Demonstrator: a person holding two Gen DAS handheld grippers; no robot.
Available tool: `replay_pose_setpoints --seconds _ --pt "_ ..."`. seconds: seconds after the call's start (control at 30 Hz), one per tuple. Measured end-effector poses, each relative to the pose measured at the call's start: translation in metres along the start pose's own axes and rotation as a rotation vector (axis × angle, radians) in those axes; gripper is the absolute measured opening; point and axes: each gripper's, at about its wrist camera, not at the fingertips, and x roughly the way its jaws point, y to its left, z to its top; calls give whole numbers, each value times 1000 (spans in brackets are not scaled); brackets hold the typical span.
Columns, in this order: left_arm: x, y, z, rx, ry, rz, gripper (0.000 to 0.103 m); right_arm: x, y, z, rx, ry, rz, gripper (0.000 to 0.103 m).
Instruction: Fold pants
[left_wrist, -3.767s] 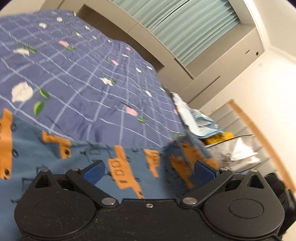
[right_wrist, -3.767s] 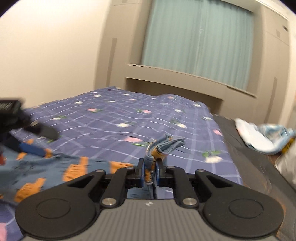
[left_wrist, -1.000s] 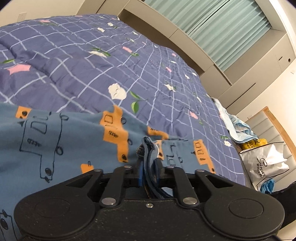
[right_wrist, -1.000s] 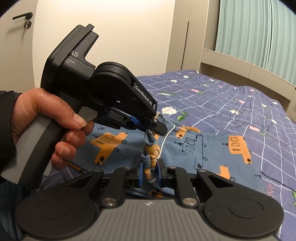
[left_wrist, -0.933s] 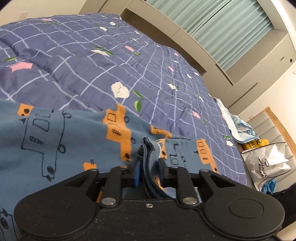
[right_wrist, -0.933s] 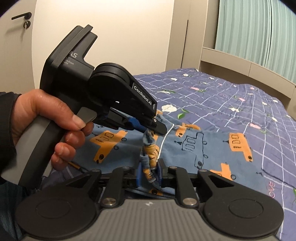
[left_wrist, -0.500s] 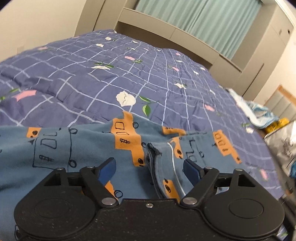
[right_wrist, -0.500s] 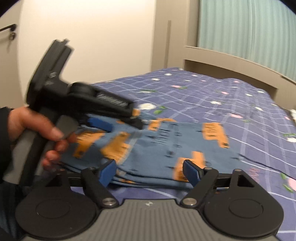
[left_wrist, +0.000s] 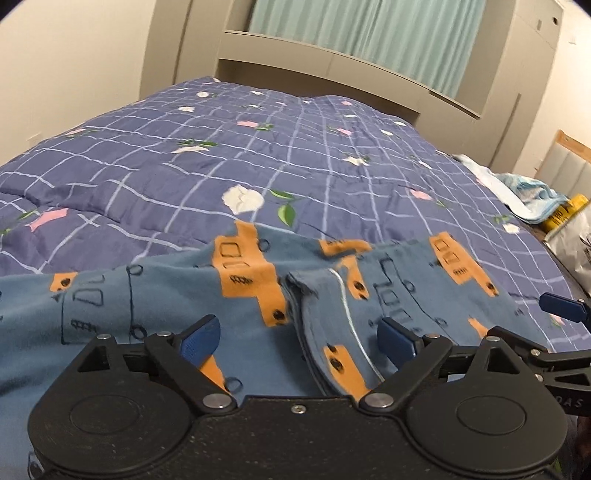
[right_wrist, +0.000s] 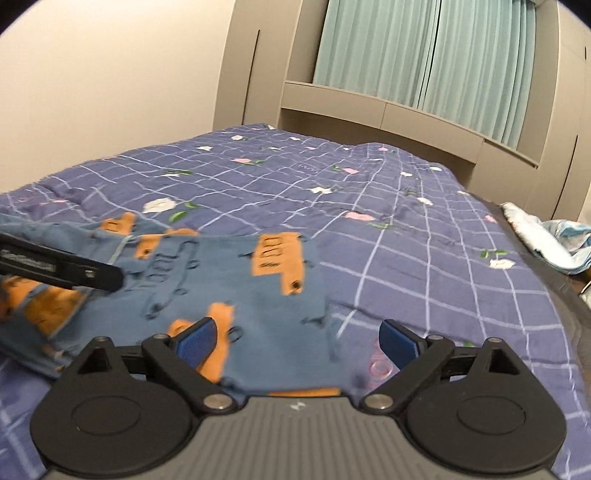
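Across the near end of the bed (right_wrist: 388, 236), at about 7 o'clock in your right wrist view, the pants (right_wrist: 236, 280) lie flat on the purple checked quilt, blue with orange trucks, already doubled over on themselves. Your left gripper (left_wrist: 297, 334) hangs with its jaws spread wide and nothing between them, and directly ahead of it, at 12 o'clock, a stacked cloth edge with a pale cord (left_wrist: 347, 314) running along it sits on top of the lower layer. Your right gripper (right_wrist: 297, 339) is likewise spread and empty, low over the cloth, with the right-hand edge of the fold ending at roughly 1 o'clock from its pads. Each gripper shows at the side of the other's view, so you are working close together. Off at 3 o'clock, beyond the quilt, a light blue bundle of cloth (right_wrist: 546, 236) lies well apart.

Judging by the layers, one fold is down and you are between grasps. Next you likely need a fresh hold on one end of the stack: take every layer in each pinch, keep both corners level, and carry them over without dragging the bottom layer or letting that cord slip out
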Motion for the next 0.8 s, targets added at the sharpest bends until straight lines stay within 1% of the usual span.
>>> replay_pose_setpoints --seconds 0.27,0.47,0.6,0.8 --pt "13 6 17 -52 -19 60 93 46 -7 25 -52 -3 -52 97" --pt "15 11 19 -76 -28 58 95 75 -19 39 -60 2 -113 97" --pt "12 13 17 -83 -31 55 95 76 -23 35 -59 16 -128 97" --pt "-1 12 8 -79 -30 59 96 54 -21 15 -69 34 -127 97"
